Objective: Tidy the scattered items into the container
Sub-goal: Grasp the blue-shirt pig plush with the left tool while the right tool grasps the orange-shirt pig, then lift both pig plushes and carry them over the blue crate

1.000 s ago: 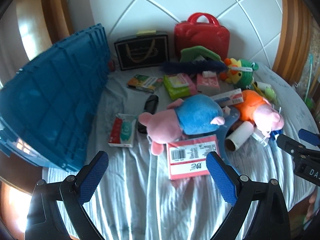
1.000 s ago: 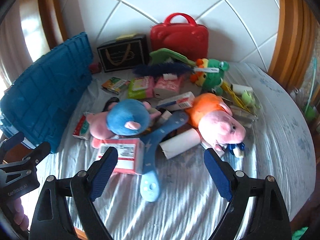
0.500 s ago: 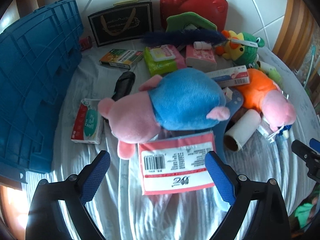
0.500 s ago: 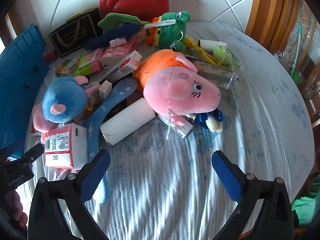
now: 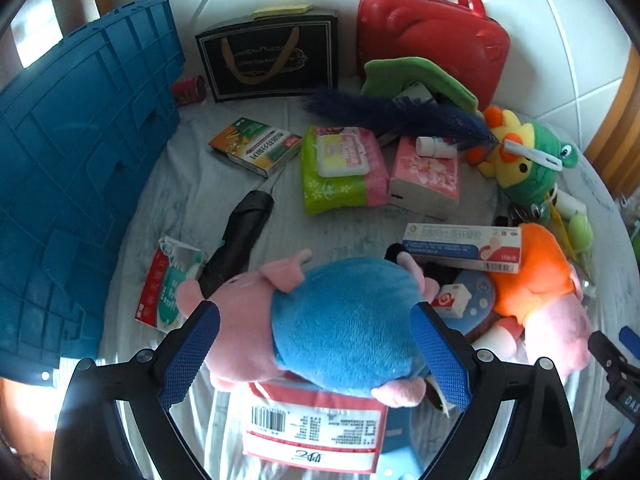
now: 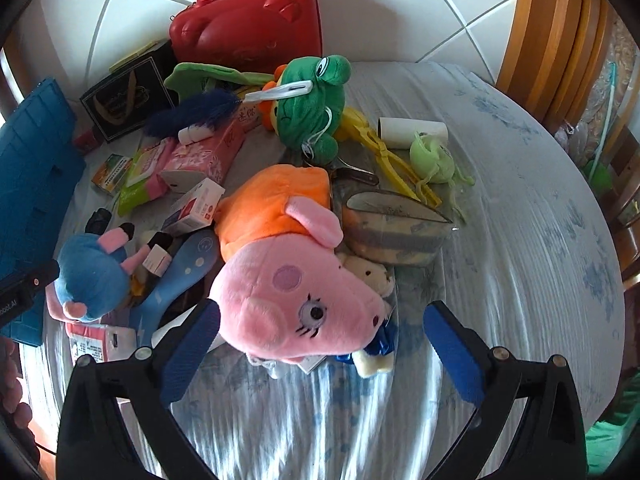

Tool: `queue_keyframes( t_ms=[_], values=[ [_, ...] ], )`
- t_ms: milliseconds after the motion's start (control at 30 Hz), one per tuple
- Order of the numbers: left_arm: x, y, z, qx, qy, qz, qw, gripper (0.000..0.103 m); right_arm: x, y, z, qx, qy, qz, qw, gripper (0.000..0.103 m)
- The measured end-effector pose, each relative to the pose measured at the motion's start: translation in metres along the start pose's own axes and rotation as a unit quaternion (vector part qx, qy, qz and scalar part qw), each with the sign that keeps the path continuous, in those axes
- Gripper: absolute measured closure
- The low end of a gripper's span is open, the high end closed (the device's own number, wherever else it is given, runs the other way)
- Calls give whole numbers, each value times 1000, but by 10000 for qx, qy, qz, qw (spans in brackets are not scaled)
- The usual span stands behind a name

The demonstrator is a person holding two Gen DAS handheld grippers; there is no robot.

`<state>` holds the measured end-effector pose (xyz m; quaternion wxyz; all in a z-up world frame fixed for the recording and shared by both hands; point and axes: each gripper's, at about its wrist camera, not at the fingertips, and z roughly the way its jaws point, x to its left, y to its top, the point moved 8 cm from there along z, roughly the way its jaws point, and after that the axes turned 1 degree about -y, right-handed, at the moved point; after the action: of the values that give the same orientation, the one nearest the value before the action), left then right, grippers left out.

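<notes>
Both grippers are straddling plush pigs, fingers apart.
Left gripper (image 5: 314,354) is sitting with the blue-bodied pig plush (image 5: 340,320) between its spread fingers, nothing clamped; right gripper (image 6: 320,346) is bracketing the head of the orange-bodied pig plush (image 6: 292,280) the same way. Wide openings suit the bulky soft bodies. Blue container (image 5: 68,184) is lying beyond the left finger; remaining clutter is sitting ahead of the fingertips on the tabletop (image 6: 520,240).

Blue crate (image 5: 80,168), red case (image 5: 432,36), green frog plush (image 6: 316,108) (orange trim), blue-bodied pink pig plush (image 5: 344,320).
</notes>
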<state>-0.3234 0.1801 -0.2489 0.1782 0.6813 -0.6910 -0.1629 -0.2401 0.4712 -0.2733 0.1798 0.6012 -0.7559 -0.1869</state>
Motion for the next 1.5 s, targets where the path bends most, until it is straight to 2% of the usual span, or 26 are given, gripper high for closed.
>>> queue_keyframes(
  t_ms=[100, 200, 300, 333, 500, 533, 600, 733, 867, 1033, 1233, 1400, 1500],
  values=[
    [-4, 7, 18, 359, 9, -251, 9990, 6, 4, 11, 11, 66, 81, -115, 9999, 0],
    [-8, 11, 35, 553, 241, -296, 9977, 6, 11, 22, 22, 112, 153, -227, 9996, 0],
    [-13, 4, 53, 865, 157, -441, 9952, 6, 19, 31, 33, 165, 214, -330, 9991, 0],
    [-14, 1, 56, 893, 157, -474, 9947, 2, 21, 32, 38, 205, 222, -367, 9989, 0],
    [-26, -20, 50, 463, 290, -206, 9983, 2, 26, 23, 75, 605, 215, -485, 9968, 0],
    [-29, -24, 47, 418, 240, -176, 9987, 3, 27, 19, 83, 706, 253, -485, 9960, 0],
    [-36, -31, 41, 333, 133, -120, 9993, 13, 30, 8, 89, 839, 360, -487, 9946, 0],
    [-46, -48, 31, 104, 102, 43, 9999, 15, 30, -12, 89, 932, 347, -542, 9936, 0],
    [-49, -59, 21, 44, -7, 113, 9999, 19, 24, -33, 76, 980, 403, -514, 9930, 4],
    [-46, -83, 10, 66, -144, 164, 9997, 23, 23, -61, 60, 997, 485, -499, 9926, 8],
    [-39, -125, -4, 262, -301, 156, 9991, 29, 34, -87, 38, 1026, 788, -637, 9896, 19],
    [-37, -140, -4, 379, -288, -5, 9989, 27, 44, -111, 38, 1218, 847, -886, 9850, 20],
    [-38, -144, -5, 406, -236, -12, 9989, 27, 43, -113, 37, 1223, 884, -909, 9844, 20]
  ],
)
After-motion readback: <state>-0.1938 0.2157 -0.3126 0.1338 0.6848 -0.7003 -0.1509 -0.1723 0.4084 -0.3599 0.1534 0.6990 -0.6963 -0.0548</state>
